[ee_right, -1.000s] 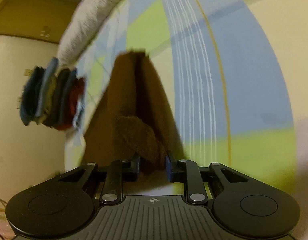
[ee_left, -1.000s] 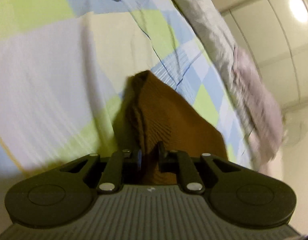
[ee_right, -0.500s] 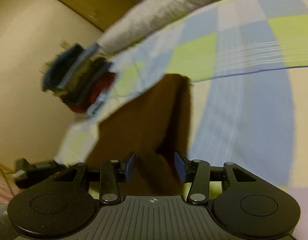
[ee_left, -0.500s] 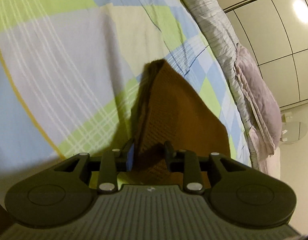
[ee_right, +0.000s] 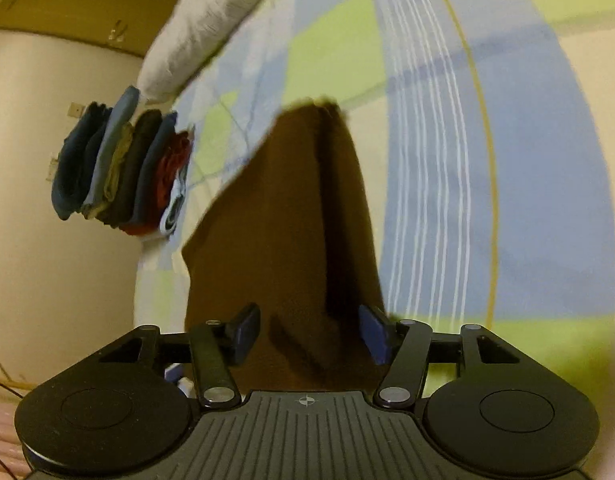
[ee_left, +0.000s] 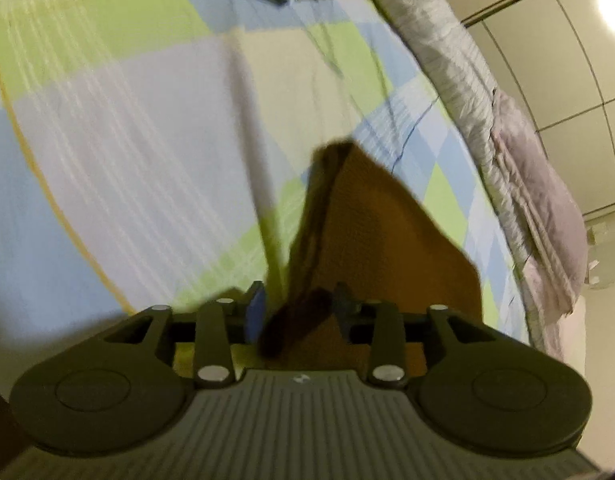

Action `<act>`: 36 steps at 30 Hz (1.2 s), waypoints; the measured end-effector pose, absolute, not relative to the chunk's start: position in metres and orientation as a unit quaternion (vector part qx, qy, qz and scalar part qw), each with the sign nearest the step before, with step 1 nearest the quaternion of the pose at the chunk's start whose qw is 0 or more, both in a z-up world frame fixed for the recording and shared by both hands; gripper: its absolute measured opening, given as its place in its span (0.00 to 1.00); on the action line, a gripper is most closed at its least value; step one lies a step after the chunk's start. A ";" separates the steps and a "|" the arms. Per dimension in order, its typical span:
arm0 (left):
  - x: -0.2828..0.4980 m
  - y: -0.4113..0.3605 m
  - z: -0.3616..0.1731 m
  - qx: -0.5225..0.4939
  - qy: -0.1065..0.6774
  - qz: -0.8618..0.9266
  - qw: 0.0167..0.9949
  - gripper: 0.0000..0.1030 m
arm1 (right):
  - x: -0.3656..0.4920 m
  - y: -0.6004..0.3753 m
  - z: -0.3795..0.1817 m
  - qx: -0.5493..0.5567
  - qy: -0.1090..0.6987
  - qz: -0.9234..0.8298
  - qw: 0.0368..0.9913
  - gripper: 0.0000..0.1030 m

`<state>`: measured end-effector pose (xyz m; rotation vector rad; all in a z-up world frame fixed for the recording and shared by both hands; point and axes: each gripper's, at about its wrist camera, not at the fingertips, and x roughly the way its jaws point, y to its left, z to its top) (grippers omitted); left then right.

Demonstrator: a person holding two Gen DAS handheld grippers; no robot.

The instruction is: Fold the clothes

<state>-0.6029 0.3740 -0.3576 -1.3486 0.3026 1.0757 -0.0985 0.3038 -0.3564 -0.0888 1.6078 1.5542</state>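
Brown garment (ee_left: pixel 383 236) lies folded on checked bedsheet (ee_left: pixel 147 128), near bed edge. Left gripper (ee_left: pixel 299 308) jaws opening; garment's near corner sits in gap, left pad clear of cloth, right pad's contact unclear. Right gripper (ee_right: pixel 311 332) jaws opening, wide apart, both pads clear; garment (ee_right: pixel 283 232) lies flat between and beyond them. Stack of folded clothes (ee_right: pixel 123 168) at sheet's far corner, well apart from garment. Rolled duvet (ee_left: pixel 503 152) along far side of bed. Wardrobe doors (ee_left: pixel 579 56) behind.
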 end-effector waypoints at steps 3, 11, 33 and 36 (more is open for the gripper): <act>-0.605 0.393 -0.357 -0.586 0.124 0.475 0.644 0.41 | -0.092 0.321 -0.354 -0.023 0.635 0.622 0.457 0.56; -0.575 0.460 -0.386 -0.589 0.092 0.458 0.659 0.40 | -0.096 0.388 -0.381 -0.013 0.618 0.622 0.480 0.36; -0.484 0.466 -0.343 -0.365 0.237 0.474 0.766 0.08 | -0.192 0.402 -0.342 -0.230 0.328 0.672 0.622 0.19; -0.465 0.475 -0.366 -0.340 0.270 0.474 0.766 0.07 | -0.199 0.421 -0.372 -0.263 0.322 0.668 0.617 0.18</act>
